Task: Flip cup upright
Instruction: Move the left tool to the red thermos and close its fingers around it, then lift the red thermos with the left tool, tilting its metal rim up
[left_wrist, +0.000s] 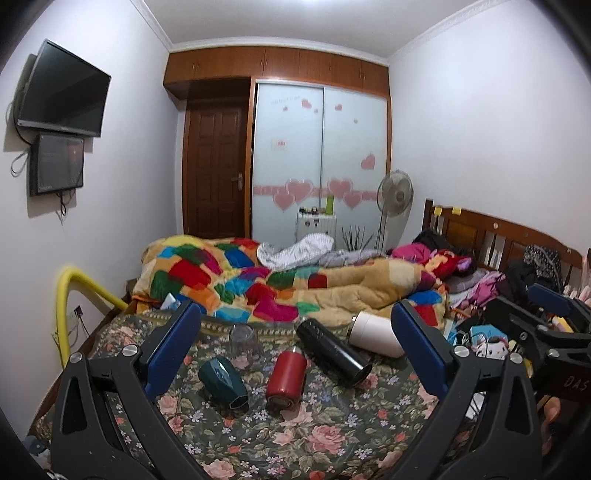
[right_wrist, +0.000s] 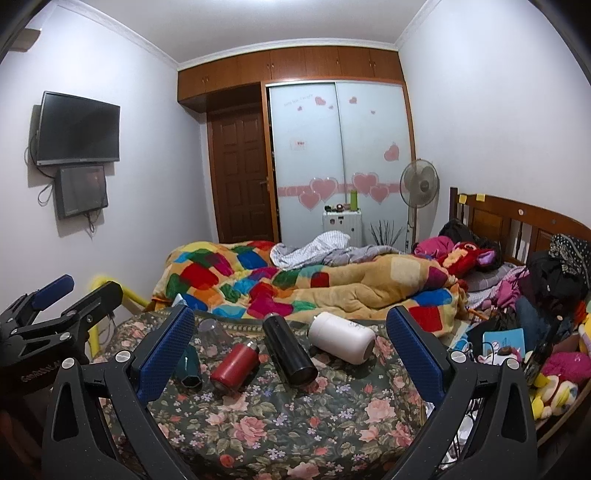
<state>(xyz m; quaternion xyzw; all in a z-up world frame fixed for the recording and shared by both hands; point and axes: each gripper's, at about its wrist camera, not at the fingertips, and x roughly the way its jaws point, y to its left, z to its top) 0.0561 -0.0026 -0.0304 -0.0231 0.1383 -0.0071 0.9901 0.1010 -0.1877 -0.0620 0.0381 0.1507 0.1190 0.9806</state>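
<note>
Bedroom; cluttered bed with a floral bedspread (left_wrist: 295, 435) in front and a patchwork quilt (left_wrist: 258, 273) heaped behind. We count five vessels on the bedspread, none upright as far as we can tell. A green faceted cup (left_wrist: 223, 382) lies on its side, mouth toward the cameras. A red flask (left_wrist: 285, 380), a black flask (left_wrist: 332, 352) and a white tumbler (left_wrist: 375, 334) also lie on their sides. A clear glass (left_wrist: 242, 341) stands behind the green one, apparently mouth down, though its transparency leaves us unsure.

Our left gripper (left_wrist: 295, 341) hangs above the near edge of the spread, jaws wide apart, gripping nothing. Our right gripper (right_wrist: 290, 349) likewise: spread wide, empty, well short of the vessels.

Progress, as we judge it: nothing begun. No cup is grasped or touched. Approach, grasp, turn and set-down all remain. Which cup is meant we cannot tell.
</note>
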